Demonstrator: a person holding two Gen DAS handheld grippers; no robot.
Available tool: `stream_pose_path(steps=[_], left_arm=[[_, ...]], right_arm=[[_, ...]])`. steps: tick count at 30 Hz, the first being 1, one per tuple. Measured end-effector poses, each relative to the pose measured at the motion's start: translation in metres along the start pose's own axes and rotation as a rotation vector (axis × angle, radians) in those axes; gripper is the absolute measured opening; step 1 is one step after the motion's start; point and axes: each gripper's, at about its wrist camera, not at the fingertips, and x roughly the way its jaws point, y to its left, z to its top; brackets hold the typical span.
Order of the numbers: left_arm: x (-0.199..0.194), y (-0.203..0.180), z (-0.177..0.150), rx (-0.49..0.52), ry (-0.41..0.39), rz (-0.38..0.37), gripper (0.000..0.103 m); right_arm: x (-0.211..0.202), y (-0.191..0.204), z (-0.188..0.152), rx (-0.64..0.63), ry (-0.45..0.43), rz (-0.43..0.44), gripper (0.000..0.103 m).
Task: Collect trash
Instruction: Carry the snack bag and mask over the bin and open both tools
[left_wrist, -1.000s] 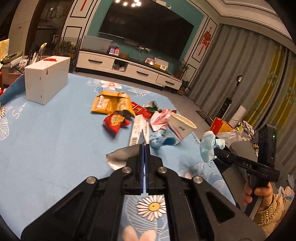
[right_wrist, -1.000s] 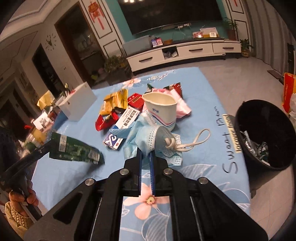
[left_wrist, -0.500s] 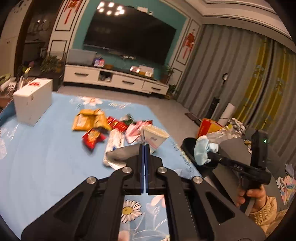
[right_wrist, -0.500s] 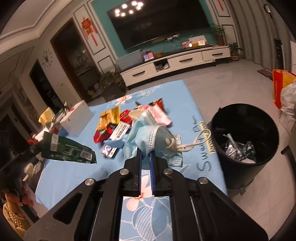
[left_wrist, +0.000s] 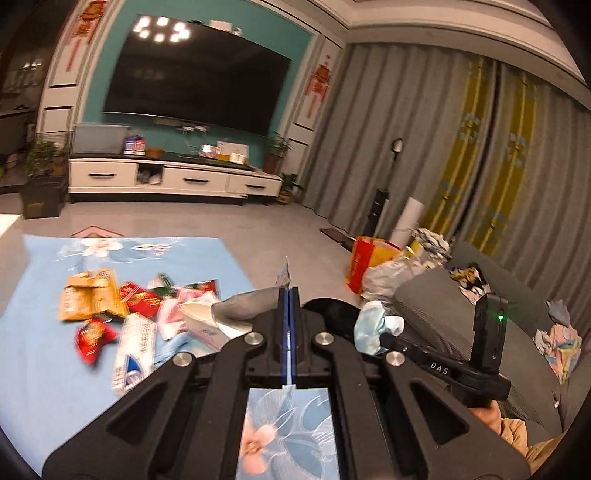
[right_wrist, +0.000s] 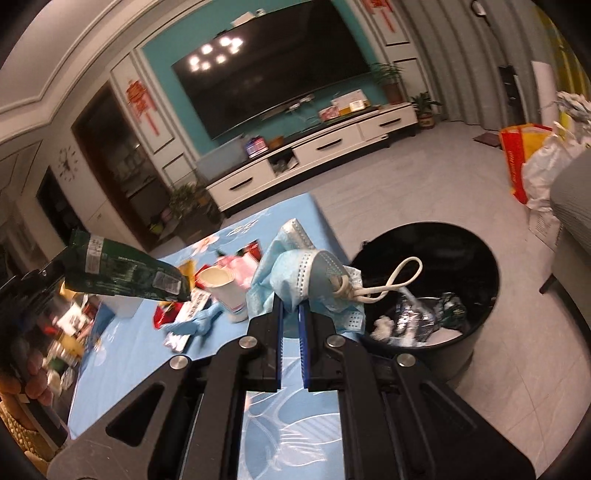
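Note:
My left gripper (left_wrist: 288, 295) is shut on a green foil snack wrapper (right_wrist: 125, 271), whose silver inside shows in the left wrist view (left_wrist: 243, 308), held above the table. My right gripper (right_wrist: 291, 306) is shut on a light blue face mask (right_wrist: 306, 273) with a white ear loop, held beside the rim of the black trash bin (right_wrist: 480, 266). The mask also shows in the left wrist view (left_wrist: 373, 326). The bin holds several crumpled pieces. A pile of wrappers (left_wrist: 92, 299) and a paper cup (right_wrist: 221, 288) lie on the blue floral tablecloth (left_wrist: 48, 369).
A grey sofa (left_wrist: 443, 295) stands right of the bin. Bags (right_wrist: 524, 162) sit on the floor beyond it. A white TV cabinet (left_wrist: 173, 179) and a large TV are at the far wall. Cluttered items lie at the table's left edge (right_wrist: 62, 332).
Both grippers have risen and swung right toward the bin, carrying the wrapper and the mask. The bin now lies close under the mask.

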Motion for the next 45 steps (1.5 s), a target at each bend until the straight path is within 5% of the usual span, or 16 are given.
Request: stream_pose_path(steps=[13, 23, 26, 27, 30, 32, 45], left_arm=[[0.148, -0.07, 0.001, 0.069, 0.158, -0.15, 0.002], [0.244, -0.089, -0.035, 0.085, 0.337, -0.146, 0.002], [0.265, -0.094, -0.045, 0.104, 0.38, -0.138, 0.002], [0.268, -0.095, -0.047, 0.109, 0.39, -0.137, 0.002], [0.274, -0.096, -0.052, 0.114, 0.408, -0.126, 0.011], [0.271, -0.092, -0.054, 0.115, 0.405, -0.115, 0.049], [0.188, -0.062, -0.057, 0.09, 0.325, -0.034, 0.067]], right_arm=[[0.018, -0.077, 0.011, 0.127, -0.009, -0.105, 0.009], [0.063, -0.106, 0.008, 0.176, 0.075, -0.143, 0.009], [0.076, -0.113, 0.006, 0.194, 0.105, -0.161, 0.024], [0.081, -0.116, 0.005, 0.203, 0.12, -0.172, 0.036], [0.083, -0.121, 0.002, 0.212, 0.129, -0.19, 0.047], [0.08, -0.121, 0.001, 0.214, 0.128, -0.191, 0.052], [0.045, -0.099, -0.011, 0.193, 0.128, -0.174, 0.064]])
